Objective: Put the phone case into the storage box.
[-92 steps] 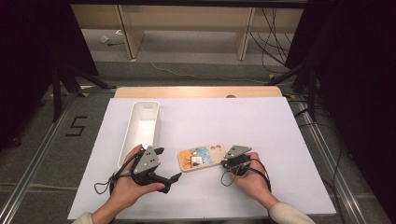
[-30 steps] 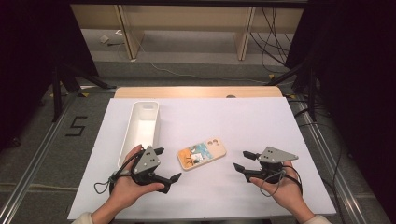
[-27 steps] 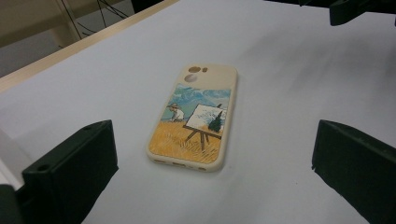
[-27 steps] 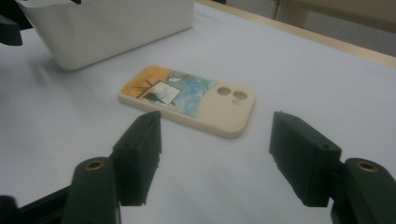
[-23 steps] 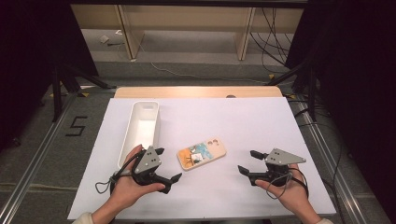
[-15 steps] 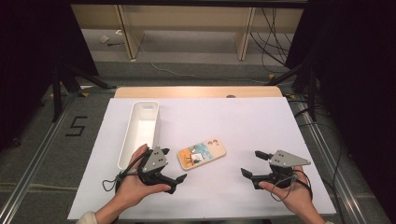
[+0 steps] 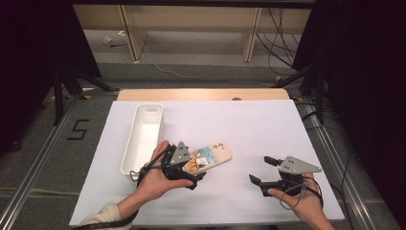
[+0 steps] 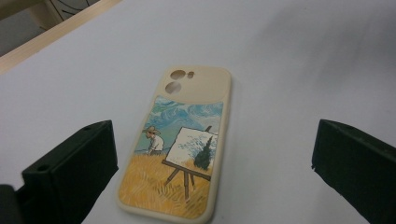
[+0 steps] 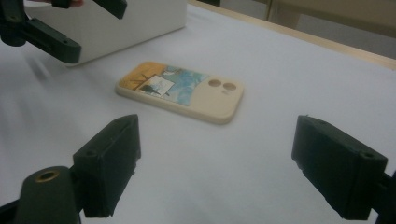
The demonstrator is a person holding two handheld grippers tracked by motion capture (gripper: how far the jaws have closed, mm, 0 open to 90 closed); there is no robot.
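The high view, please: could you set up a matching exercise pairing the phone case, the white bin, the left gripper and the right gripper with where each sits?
Things:
1. phone case
2. white bin
3. left gripper
4. right gripper

Places:
A. open, apart at the sheet's right
B. flat, mid-sheet, picture side up
C. open, at the case's near end
D. lengthwise at the sheet's left

Pairs: 1-B, 2-D, 3-C, 4-A
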